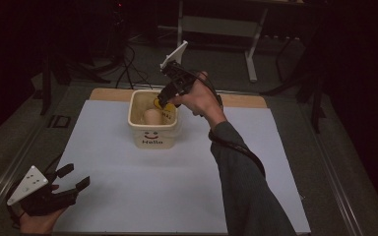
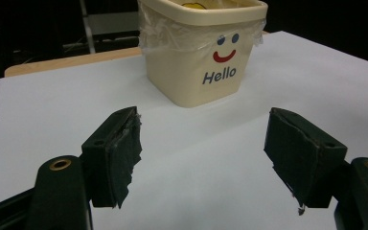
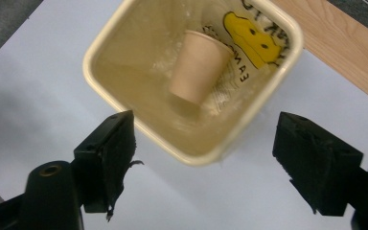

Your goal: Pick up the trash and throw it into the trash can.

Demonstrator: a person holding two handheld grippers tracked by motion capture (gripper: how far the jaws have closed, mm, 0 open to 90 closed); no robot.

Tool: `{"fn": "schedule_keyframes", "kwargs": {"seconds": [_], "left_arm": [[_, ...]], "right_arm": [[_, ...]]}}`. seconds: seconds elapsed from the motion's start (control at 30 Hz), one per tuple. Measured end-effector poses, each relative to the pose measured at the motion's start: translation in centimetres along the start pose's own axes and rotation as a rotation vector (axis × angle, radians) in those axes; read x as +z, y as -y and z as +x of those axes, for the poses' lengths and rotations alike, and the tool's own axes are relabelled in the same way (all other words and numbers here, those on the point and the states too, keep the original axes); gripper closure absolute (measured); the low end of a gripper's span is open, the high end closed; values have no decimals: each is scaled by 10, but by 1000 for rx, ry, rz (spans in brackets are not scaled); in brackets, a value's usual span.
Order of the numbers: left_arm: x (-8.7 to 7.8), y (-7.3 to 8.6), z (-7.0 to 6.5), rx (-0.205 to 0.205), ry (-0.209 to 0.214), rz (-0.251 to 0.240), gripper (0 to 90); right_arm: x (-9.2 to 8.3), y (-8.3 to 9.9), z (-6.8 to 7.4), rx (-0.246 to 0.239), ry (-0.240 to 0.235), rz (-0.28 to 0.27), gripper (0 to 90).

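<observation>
A: What's on the table?

B: One cream plastic bin [image 1: 153, 129], squarish w/ rounded corners, tapering toward the base, thin clear plastic liner crinkled under the rim. Printed smiley and "Hello" on the side facing the person. It stands upright on a smooth white sheet [image 1: 128, 187] that covers most of a pale wood tabletop [image 1: 241, 100]; the wood shows as a strip at the far edge.

A: Anything in it?

B: One tan paper cup [image 3: 199, 66], matte, lying tilted inside, mouth toward the far wall. Beside/under it, one crumpled wrapper [image 3: 254, 40] w/ a yellow blob shape and black lettering.

A: Grippers?

B: Two. Right gripper [image 1: 169, 98] is above the bin's far right corner, pointing down into it; in the right gripper view its jaws are spread wide w/ nothing between them, the bin rim below. Pads [image 3: 112, 158] are black, rough, frayed at the edges.

A: And the left?

B: Left gripper [image 1: 74, 178] is at the near left corner of the sheet, well apart from the bin, jaws also spread wide, empty. Grey three-cornered plate on top of each.
</observation>
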State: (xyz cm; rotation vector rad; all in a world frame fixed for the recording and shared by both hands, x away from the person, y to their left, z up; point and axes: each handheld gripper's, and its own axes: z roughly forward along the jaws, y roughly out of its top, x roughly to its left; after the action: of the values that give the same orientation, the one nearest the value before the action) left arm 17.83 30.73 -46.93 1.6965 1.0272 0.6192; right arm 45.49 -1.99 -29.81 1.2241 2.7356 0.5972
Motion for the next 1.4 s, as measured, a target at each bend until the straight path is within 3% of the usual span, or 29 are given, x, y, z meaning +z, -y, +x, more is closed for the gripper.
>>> {"fn": "schedule_keyframes", "kwargs": {"seconds": [0.33,0.57,0.9,1.03,1.4], "left_arm": [[0,0,0,3,-1,2,286],[1,0,-1,-1,-1,3,287],[0,0,-1,0,-3,1,286],[0,0,-1,-2,-4,2,286],[1,0,-2,1,-6,1,284]], "right_arm": [[-24,30,-38,26,1,-33,375],[-35,60,-62,12,-2,-79,423],[-43,101,-81,11,-18,-170,391],[-41,119,-86,5,7,-205,369],[-36,183,-101,35,16,-349,310]]}}
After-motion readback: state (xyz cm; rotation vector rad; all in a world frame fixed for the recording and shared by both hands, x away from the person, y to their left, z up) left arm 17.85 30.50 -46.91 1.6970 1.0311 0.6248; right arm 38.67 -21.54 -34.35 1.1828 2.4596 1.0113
